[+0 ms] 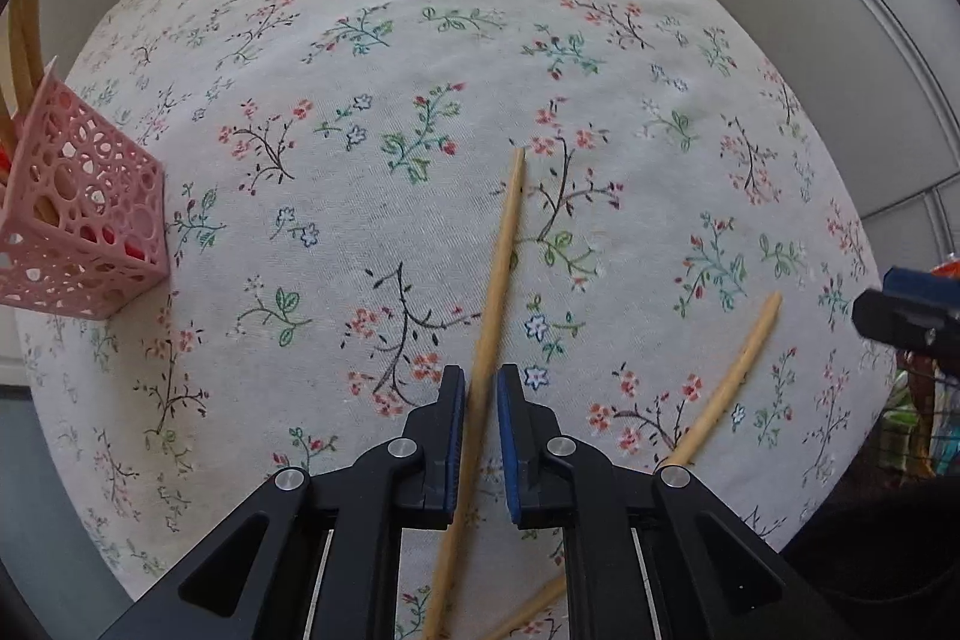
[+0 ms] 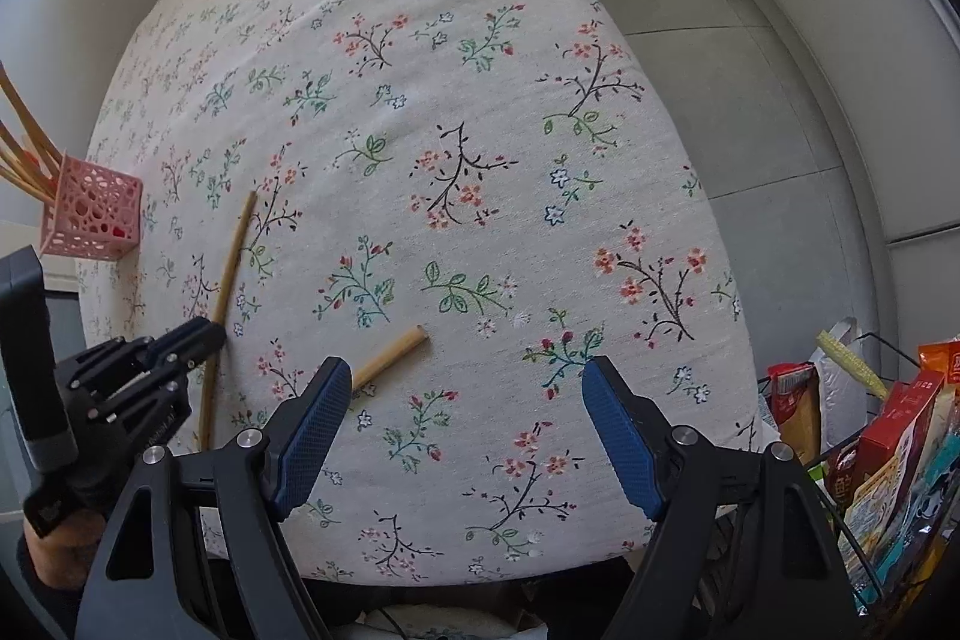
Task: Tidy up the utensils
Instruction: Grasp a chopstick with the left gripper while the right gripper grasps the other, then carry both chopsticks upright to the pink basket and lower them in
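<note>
While you look down through the left wrist view, your left gripper point(image 1: 480, 400) sits at the bottom centre of the frame with its two blue pads almost together. A wooden chopstick point(image 1: 495, 292) passes between them; it runs from the bottom edge up to the middle of the frame. The left pad seems to touch it, and on the right side a thin gap is visible, so you cannot say that the grip is firm. A second chopstick point(image 1: 729, 379) lies on the flowered tablecloth point(image 1: 372, 40) at the lower right, partly hidden behind the right finger. Further away, at the left edge, the pink perforated holder point(image 1: 84, 214) stands on the cloth, and several chopsticks already stand inside it.

In the right wrist view your right gripper point(image 2: 465, 406) is at the bottom with its jaws wide apart, and nothing is between them, only the cloth. Just above its left finger the end of the second chopstick point(image 2: 393, 352) shows. At the lower left the left gripper point(image 2: 201, 334) points at the first chopstick point(image 2: 231, 268). The holder point(image 2: 93, 214) is at the middle left. At the lower right edge a wire basket point(image 2: 864, 340) holds food packets point(image 2: 894, 436).
</note>
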The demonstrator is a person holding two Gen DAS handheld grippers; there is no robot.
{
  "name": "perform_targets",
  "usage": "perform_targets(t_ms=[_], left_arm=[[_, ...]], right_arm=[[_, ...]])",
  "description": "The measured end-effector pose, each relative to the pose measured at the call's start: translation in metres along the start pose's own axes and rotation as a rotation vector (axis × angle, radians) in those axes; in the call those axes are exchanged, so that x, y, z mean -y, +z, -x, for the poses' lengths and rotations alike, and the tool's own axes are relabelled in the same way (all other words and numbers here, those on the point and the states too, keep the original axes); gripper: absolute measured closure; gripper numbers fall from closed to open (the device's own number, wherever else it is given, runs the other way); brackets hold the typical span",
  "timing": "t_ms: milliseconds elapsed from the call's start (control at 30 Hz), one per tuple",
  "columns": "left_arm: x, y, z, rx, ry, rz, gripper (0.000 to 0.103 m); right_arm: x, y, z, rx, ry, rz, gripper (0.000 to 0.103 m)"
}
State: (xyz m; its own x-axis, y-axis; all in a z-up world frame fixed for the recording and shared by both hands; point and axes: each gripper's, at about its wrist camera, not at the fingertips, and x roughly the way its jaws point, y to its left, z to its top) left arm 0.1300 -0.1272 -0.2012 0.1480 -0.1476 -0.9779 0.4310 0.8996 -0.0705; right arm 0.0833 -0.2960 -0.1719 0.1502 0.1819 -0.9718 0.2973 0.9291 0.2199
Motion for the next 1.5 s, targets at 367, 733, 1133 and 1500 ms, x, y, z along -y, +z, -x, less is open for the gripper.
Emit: perform_targets(t_ms=[367, 733, 1133, 1500], left_arm=[[0.007, 0.029, -0.013, 0.047, -0.005, 0.022, 0.087], [-0.011, 0.027, -0.007, 0.065, 0.019, 0.032, 0.097], [-0.053, 0.002, 0.039, 0.191, 0.013, 0.13, 0.097], [-0.086, -0.012, 0.048, 0.208, 0.034, 0.2, 0.097]], right_arm=[[-0.011, 0.001, -0.032, -0.118, 0.1, -0.04, 0.021], [-0.034, 0.003, -0.054, -0.13, 0.123, -0.105, 0.026], [-0.085, 0.005, -0.057, -0.041, -0.035, 0.037, 0.075], [-0.112, 0.034, -0.069, -0.034, -0.008, 0.037, 0.093]])
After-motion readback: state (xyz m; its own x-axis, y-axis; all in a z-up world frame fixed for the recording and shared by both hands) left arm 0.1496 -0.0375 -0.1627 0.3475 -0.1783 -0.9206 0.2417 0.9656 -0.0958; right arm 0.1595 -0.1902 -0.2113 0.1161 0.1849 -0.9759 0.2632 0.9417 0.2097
